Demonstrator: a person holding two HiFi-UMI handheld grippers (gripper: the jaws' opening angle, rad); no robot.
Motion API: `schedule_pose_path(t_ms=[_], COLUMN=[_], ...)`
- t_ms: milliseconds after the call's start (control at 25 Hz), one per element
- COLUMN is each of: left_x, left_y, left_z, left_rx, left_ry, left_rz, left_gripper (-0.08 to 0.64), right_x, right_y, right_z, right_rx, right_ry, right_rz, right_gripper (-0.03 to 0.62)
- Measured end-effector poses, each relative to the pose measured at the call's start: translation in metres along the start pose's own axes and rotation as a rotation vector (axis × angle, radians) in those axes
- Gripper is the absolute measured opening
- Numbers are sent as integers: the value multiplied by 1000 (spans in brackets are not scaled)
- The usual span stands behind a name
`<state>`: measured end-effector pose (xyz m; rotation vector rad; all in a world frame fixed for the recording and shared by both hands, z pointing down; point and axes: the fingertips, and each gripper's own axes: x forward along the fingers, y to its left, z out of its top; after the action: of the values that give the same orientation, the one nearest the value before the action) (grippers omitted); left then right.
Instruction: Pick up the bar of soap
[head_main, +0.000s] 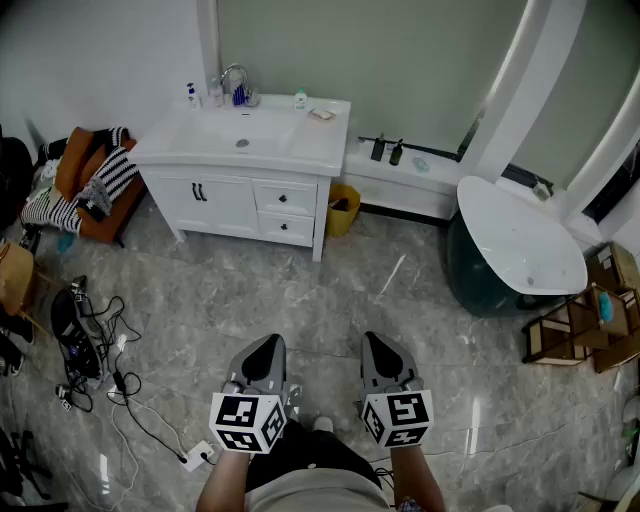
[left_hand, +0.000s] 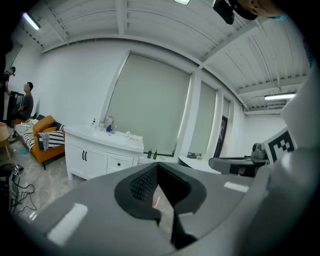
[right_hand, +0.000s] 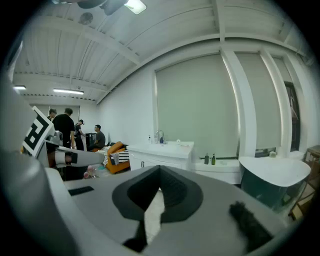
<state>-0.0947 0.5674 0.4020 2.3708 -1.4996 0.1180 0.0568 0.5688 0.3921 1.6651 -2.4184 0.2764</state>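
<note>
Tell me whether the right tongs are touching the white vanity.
Apart. The head view shows the right tongs shut, low in the frame, with a wide stretch of marble floor between them and the white vanity.

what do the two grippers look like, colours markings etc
They match. The left gripper and right gripper are grey, tapering two-jaw shells, and black ribbed pads line the inner faces. Each carries a white cube printed with black square markers at its rear: the left cube and the right cube.
</note>
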Motion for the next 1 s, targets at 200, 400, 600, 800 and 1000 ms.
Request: schedule_pose_path(t_ms=[200, 400, 600, 800, 1000], left_x=[7, 18, 23, 33, 39], left_y=[-8, -18, -27, -36, -46], left_z=[7, 11, 10, 7, 6], left_rx=[14, 17, 29, 36, 41], left_ry=[-16, -23, -14, 18, 27], left_rz=[1, -16, -21, -32, -28], left_gripper=[8, 9, 9, 8, 9], right_x=[-1, 4, 5, 8, 6], right_y=[1, 0, 0, -5, -4], right_z=[0, 2, 1, -4, 2], right_rx=[0, -21, -23, -4, 40], right_ry=[7, 9, 23, 45, -6], right_rz=[1, 0, 12, 22, 90], right_gripper=[12, 11, 12, 12, 137])
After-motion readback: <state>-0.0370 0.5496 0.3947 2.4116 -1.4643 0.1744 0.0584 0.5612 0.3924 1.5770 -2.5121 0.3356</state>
